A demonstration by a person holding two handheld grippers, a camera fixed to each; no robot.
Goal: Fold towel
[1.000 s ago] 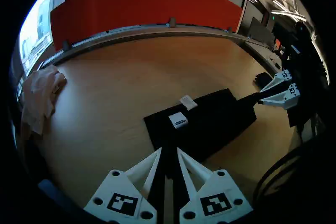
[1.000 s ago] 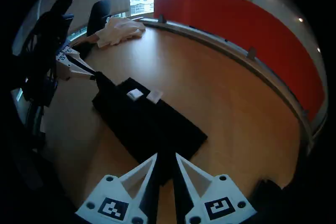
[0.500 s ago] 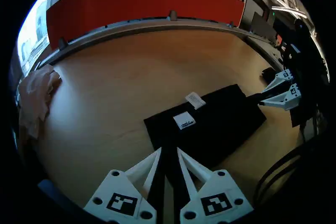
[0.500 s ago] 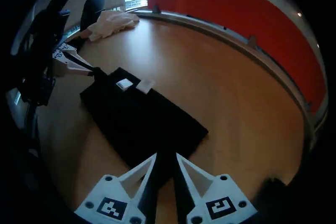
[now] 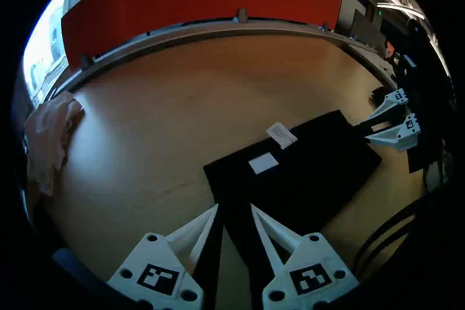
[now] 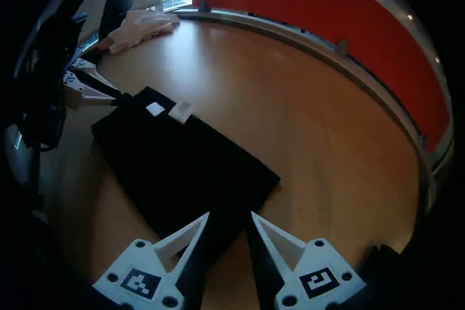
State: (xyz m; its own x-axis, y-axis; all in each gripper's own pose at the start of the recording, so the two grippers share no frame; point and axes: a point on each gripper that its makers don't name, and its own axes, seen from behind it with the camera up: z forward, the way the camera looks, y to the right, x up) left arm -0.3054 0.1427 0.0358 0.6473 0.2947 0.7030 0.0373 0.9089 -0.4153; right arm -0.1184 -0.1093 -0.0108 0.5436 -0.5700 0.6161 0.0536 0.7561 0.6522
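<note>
Two handheld grippers meet a black towel (image 5: pixel 302 170) at opposite ends as it lies flat on a wooden table (image 5: pixel 174 100), its long axis running from one gripper to the other. In the left gripper view, the left gripper (image 5: pixel 233 230) sits at the near short end and the rectangle points away up and right toward the right gripper (image 5: pixel 372 131). Each pair of fingers stands slightly apart with dark cloth in the gap; whether they press on it cannot be told. Two white labels (image 5: pixel 263 163) lie by the towel's far long edge, nearer the left gripper's end. A pale cloth (image 5: pixel 49 135) is heaped at the table's edge, well apart from the towel, and a red partition (image 5: pixel 197 2) lines the far rim
</note>
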